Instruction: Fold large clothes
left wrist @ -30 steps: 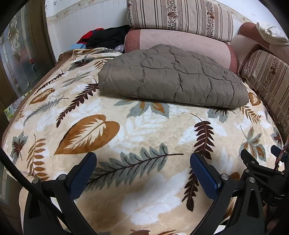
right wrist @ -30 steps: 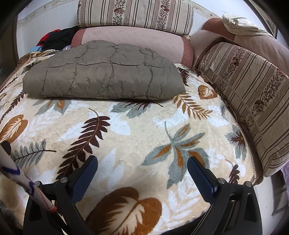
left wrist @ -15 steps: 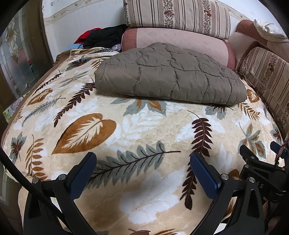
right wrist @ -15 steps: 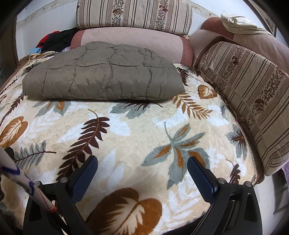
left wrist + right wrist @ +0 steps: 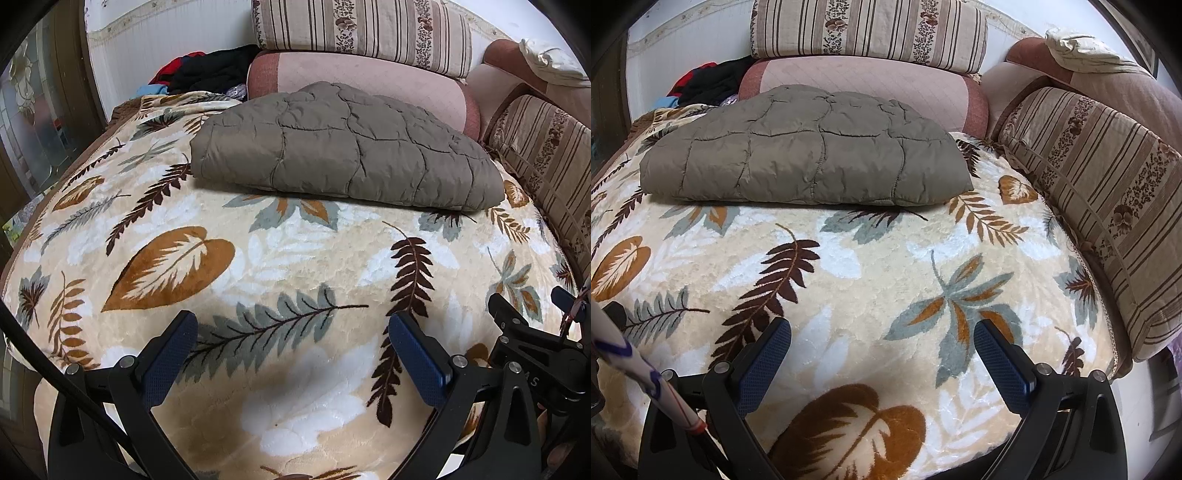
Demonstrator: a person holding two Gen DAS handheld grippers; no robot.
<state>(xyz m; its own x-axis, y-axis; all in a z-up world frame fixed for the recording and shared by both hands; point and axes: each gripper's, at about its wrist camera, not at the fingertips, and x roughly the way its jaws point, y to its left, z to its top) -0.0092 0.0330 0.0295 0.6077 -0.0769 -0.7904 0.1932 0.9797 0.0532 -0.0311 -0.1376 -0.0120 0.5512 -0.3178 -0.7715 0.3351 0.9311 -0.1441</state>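
Note:
A grey-brown quilted jacket [image 5: 343, 147] [image 5: 809, 158] lies folded into a flat bundle at the far side of a leaf-patterned blanket [image 5: 280, 258] [image 5: 871, 266]. My left gripper [image 5: 291, 328] hovers open over the blanket's near part, well short of the jacket, with nothing between its blue pads. My right gripper [image 5: 881, 334] is open too, over the near right part of the blanket, and holds nothing. Part of the right gripper's black frame [image 5: 532, 343] shows at the right edge of the left wrist view.
Striped and pink cushions [image 5: 362, 33] [image 5: 868, 33] line the back, and a striped bolster [image 5: 1108, 192] runs along the right side. A heap of dark, red and blue clothes [image 5: 207, 74] sits at the back left. A white striped cord [image 5: 642, 369] crosses the lower left.
Both views have drifted slightly, so the jacket sits a little higher and further left in the left wrist view. The jacket itself has not moved, and both grippers stay open.

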